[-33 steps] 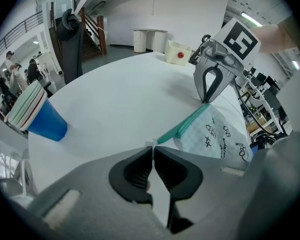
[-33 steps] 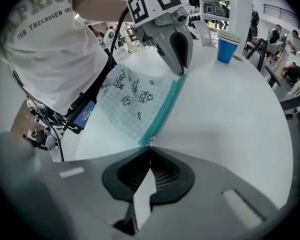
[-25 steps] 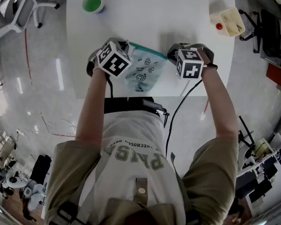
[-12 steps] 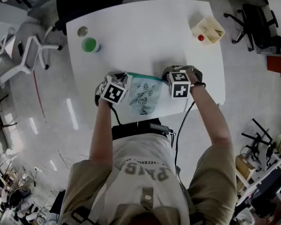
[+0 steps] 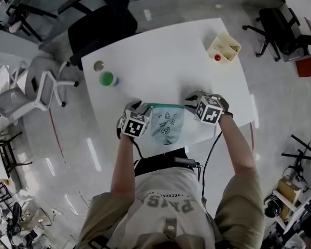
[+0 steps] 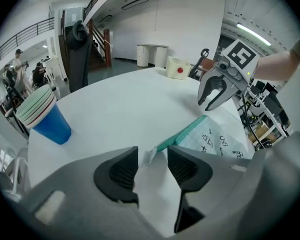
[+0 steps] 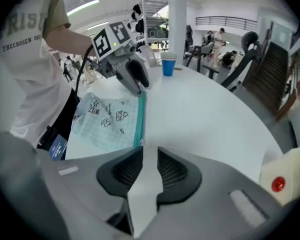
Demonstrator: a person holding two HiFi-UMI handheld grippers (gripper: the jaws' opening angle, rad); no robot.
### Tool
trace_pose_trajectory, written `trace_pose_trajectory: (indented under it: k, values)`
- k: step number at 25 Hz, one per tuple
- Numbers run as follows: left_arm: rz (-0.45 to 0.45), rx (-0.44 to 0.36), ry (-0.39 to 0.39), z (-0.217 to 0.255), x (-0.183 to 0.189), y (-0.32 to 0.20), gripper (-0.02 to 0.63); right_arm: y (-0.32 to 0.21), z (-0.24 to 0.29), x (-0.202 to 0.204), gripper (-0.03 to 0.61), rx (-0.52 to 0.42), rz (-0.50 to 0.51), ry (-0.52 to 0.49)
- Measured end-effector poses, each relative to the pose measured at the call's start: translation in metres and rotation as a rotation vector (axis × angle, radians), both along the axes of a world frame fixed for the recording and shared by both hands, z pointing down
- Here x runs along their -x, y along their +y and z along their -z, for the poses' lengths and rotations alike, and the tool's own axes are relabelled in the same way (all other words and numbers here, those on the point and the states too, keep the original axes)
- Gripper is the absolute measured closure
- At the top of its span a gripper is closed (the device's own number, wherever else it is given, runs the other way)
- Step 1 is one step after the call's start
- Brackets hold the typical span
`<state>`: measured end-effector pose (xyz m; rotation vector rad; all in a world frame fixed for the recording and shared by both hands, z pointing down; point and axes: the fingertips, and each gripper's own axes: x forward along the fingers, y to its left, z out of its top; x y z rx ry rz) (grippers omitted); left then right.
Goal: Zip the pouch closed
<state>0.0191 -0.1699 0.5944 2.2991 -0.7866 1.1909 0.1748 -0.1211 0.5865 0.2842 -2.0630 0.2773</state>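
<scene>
Pouch (image 5: 166, 127) lies flat at the near edge of the table (image 5: 166, 51), between the two claws. Its teal zip strip (image 6: 182, 134) forms the far edge, so the long axis of the zip runs left to right, from one claw to the other.

At the left end, the left claw (image 6: 153, 160) points steeply down at the table. Its jaws have just been opening and now stand spread. A small pale tab (image 6: 150, 155) at that end of the strip sits in the gap, and neither pad presses on it.

At the right end, the right claw (image 7: 149, 156) also tilts down. Its jaws have just been opening too, but only to a narrow gap with bare table showing through. The strip's right end lies just beyond the jaw tips, not between them.

The strip looks straight and flat along its length, which suggests the zip is drawn. I cannot tell whether it is shut all the way.

If any travel is left, it runs along that left-to-right line. The left claw is the nearer one to regrip, as the tab is already between its jaws.
</scene>
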Motion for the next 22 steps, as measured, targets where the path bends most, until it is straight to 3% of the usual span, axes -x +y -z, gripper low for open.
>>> trace_pose_trajectory:
  k: [3,7,15,19,22]
  values:
    - [0.0,-0.04,0.02,0.013,0.001,-0.003,0.419,-0.012,0.023,0.0,0.483,-0.082,-0.14,-0.068]
    - [0.004,-0.178,0.051,0.052,0.005,-0.016,0.419,-0.022,0.075,0.004,0.484,-0.26,-0.305,-0.146]
    - [0.108,-0.482,0.222,0.172,0.024,-0.025,0.397,-0.027,0.228,0.002,0.485,-0.651,-0.839,-0.506]
    - [0.188,-0.592,0.29,0.221,0.039,-0.017,0.397,-0.001,0.274,-0.003,0.485,-0.818,-0.972,-0.533]
    - [0.24,-0.635,0.309,0.24,0.046,-0.011,0.402,0.014,0.291,-0.007,0.486,-0.886,-1.031,-0.535]
